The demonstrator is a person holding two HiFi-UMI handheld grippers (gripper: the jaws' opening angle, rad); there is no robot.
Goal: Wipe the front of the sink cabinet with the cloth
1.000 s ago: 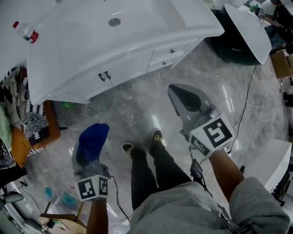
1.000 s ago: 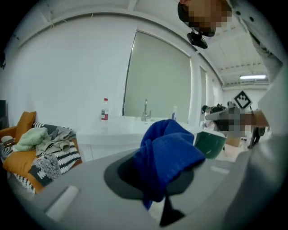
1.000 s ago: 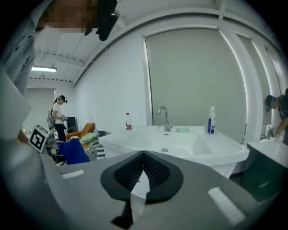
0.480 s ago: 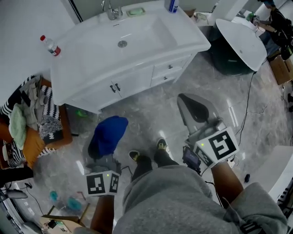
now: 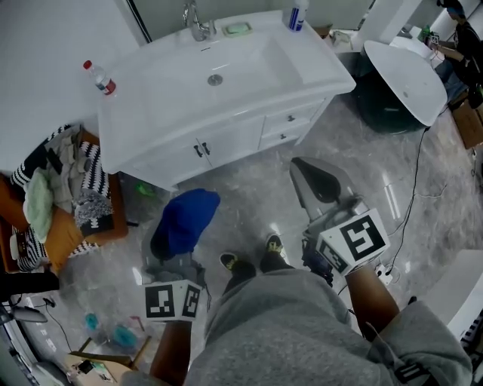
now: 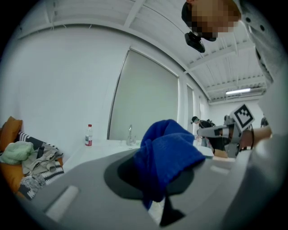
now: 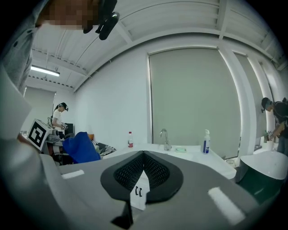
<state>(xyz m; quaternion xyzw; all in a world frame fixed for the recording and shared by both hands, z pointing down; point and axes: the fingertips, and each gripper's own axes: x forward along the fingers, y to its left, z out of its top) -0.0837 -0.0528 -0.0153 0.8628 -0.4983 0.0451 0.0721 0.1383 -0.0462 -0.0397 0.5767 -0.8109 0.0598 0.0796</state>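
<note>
The white sink cabinet (image 5: 226, 143) stands ahead of me, its doors and drawers facing me under the basin top (image 5: 219, 71). My left gripper (image 5: 183, 226) is shut on a blue cloth (image 5: 183, 220), held low over the floor a short way from the cabinet's left doors. The cloth (image 6: 168, 157) bulges out over the jaws in the left gripper view. My right gripper (image 5: 315, 181) is shut with nothing in it, pointing at the drawers (image 5: 287, 128) from over the floor. The cabinet front (image 7: 140, 191) shows through the narrow slit between its jaws.
A water bottle (image 5: 99, 77), a tap (image 5: 198, 22) and a soap bottle (image 5: 297, 16) stand on the basin top. A pile of clothes (image 5: 60, 192) lies at the left. A round white basin on a dark stand (image 5: 407, 75) and a cable (image 5: 411, 188) are at the right.
The head view has tilted, so the whole basin top now shows. My left gripper with the cloth has come nearer the cabinet doors. The right gripper has kept its place.
</note>
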